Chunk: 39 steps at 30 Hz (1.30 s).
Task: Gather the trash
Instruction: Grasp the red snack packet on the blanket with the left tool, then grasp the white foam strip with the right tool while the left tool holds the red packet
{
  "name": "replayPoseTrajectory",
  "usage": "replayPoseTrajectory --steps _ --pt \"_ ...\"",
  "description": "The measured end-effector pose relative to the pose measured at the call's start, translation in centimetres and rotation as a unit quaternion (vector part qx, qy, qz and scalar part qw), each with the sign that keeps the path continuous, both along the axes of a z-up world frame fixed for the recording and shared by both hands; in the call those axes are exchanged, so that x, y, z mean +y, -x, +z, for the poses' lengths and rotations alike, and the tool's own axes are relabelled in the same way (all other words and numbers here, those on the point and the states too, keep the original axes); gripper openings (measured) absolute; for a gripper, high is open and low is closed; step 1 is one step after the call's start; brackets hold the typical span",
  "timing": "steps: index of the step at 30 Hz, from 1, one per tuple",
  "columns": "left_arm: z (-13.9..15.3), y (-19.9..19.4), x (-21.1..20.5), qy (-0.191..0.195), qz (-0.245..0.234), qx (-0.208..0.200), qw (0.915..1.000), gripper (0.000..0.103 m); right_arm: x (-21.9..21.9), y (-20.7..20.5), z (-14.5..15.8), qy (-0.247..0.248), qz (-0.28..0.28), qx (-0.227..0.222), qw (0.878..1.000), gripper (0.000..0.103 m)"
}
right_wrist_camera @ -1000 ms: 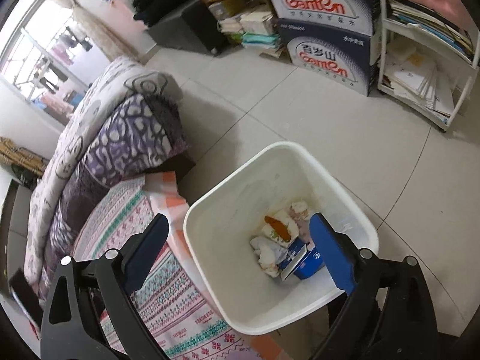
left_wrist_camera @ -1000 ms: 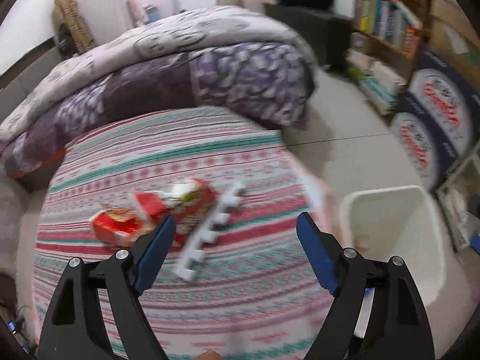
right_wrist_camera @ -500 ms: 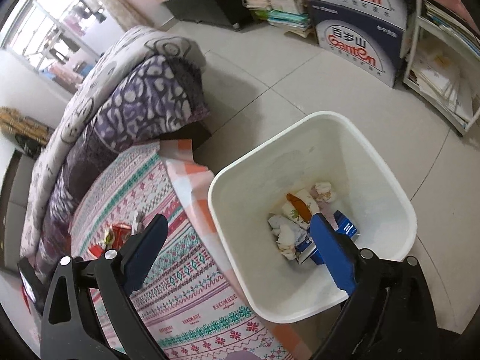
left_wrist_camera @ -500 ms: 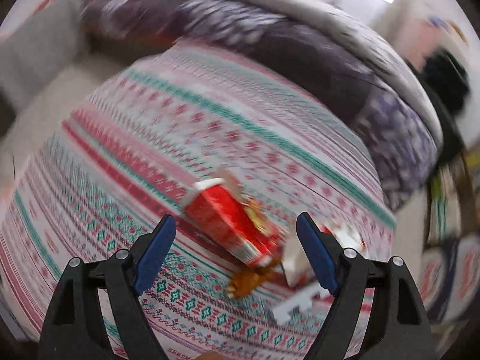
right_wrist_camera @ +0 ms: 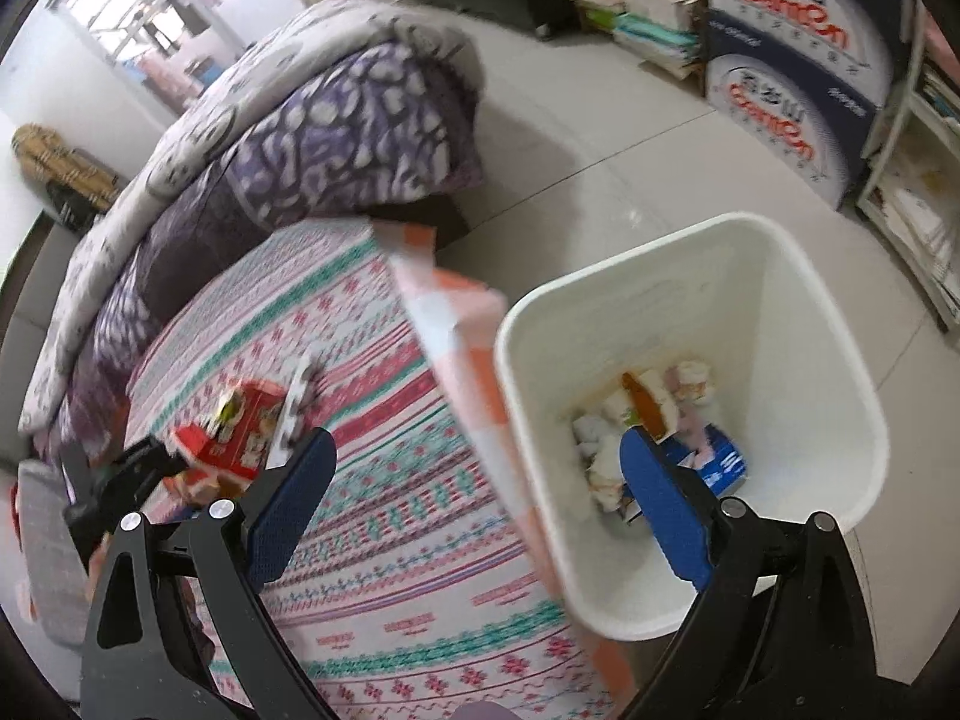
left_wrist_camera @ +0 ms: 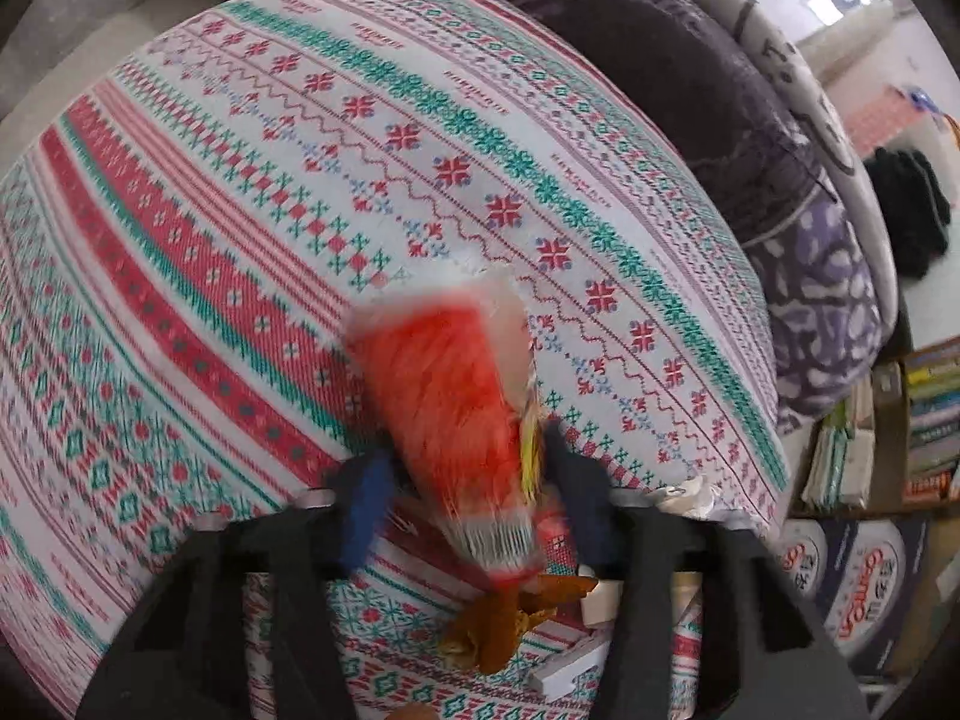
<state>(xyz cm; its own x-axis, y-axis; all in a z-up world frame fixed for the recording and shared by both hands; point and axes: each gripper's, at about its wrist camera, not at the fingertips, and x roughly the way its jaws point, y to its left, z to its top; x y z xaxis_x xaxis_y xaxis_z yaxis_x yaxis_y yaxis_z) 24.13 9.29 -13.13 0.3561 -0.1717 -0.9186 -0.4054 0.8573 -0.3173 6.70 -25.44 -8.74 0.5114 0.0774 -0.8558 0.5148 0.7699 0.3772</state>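
Note:
A red snack packet lies on the patterned bed cover. My left gripper points down over it, and its jaws are closing with the packet between the blue pads, which touch its sides. An orange-brown scrap and a white toothed plastic strip lie just below. In the right wrist view, red packets and the white strip sit at the left. My right gripper is open and holds nothing, above the bed's edge beside the white bin.
The bin stands on the tiled floor against the bed and holds tissues, a blue box and other rubbish. A folded purple quilt fills the far end of the bed. Printed cartons and shelves of books line the right wall.
My left gripper swung from facing the bin side to above the red packet, rolled, dropped closer and narrowed its jaws around it. The right gripper drifted left, bringing the bed into view.

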Motion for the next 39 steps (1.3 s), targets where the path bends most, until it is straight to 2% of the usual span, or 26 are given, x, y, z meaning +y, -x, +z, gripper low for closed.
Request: replayPoseTrajectory --steps 4,12,20,23,31,32,33,34,35,36,39 --pt "1.6 0.6 1.7 -0.007 -0.019 -0.026 0.9994 0.036 1.9 -0.9 -0.8 0.001 0.029 0.009 1.0 0.091" --pt "4.9 1.8 4.9 -0.064 -0.039 -0.083 0.9937 0.036 6.0 -3.2 -2.8 -0.004 0.055 0.03 0.998 0.091" --pt "5.0 2.2 7.9 -0.051 -0.018 -0.084 0.995 0.037 13.3 -7.4 -4.3 0.016 0.113 0.029 0.993 0.09" --pt "4.8 2.2 7.9 -0.053 -0.019 -0.084 0.9949 0.037 15.9 -8.7 -4.7 0.051 0.136 0.035 0.989 0.09" --pt "5.2 2.2 7.7 -0.048 -0.026 -0.093 0.9942 0.037 16.9 -10.9 -5.6 0.087 0.139 0.053 0.985 0.085" --pt "5.3 2.2 7.8 -0.043 -0.025 -0.093 0.9944 0.037 17.0 -11.0 -5.6 0.095 0.144 0.054 0.984 0.082" --pt "5.3 2.2 7.9 -0.041 -0.024 -0.093 0.9945 0.037 17.3 -11.1 -5.5 0.111 0.154 0.055 0.98 0.072" --pt "5.3 2.2 8.0 -0.039 -0.022 -0.093 0.9946 0.037 17.6 -11.2 -5.5 0.122 0.163 0.055 0.977 0.056" --pt "5.4 2.3 8.1 -0.036 -0.022 -0.093 0.9947 0.037 17.8 -11.2 -5.4 0.133 0.173 0.055 0.974 0.049" --pt "5.4 2.3 8.2 -0.036 -0.021 -0.094 0.9947 0.037 17.7 -11.0 -5.3 0.132 0.177 0.052 0.974 0.038" --pt "5.5 2.5 8.4 -0.035 -0.019 -0.094 0.9947 0.037 17.3 -10.1 -5.3 0.121 0.178 0.052 0.975 0.024"
